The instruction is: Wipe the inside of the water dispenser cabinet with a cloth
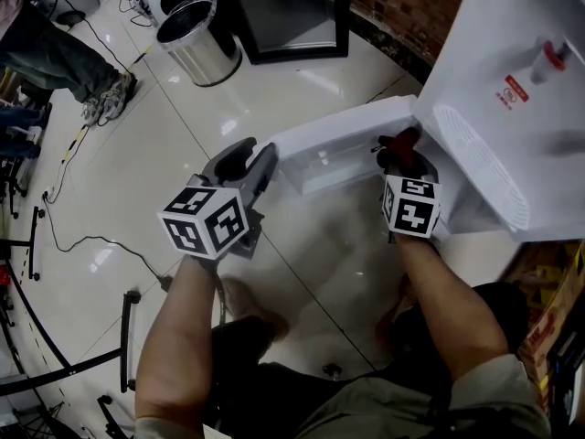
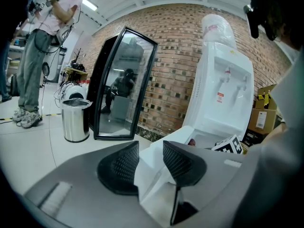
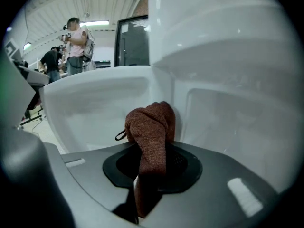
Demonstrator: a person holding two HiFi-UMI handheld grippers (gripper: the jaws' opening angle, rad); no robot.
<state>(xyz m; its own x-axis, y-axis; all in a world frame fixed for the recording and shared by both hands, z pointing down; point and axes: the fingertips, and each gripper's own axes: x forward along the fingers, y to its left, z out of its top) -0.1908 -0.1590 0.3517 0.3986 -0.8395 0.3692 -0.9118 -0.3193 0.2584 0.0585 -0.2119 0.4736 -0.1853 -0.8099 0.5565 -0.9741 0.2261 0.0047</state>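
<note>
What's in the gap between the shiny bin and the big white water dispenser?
A tall black-framed glass panel stands there, in front of the brick wall, between the bin and the water dispenser. The left gripper view shows it best.

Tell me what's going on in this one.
A person crouched at a white water dispenser works with a gripper in each hand. The left gripper is clamped on the edge of the open cabinet door. The right gripper grips a bunched reddish-brown cloth at the cabinet opening, close to the white inner wall; whether the cloth touches that wall is unclear.
</note>
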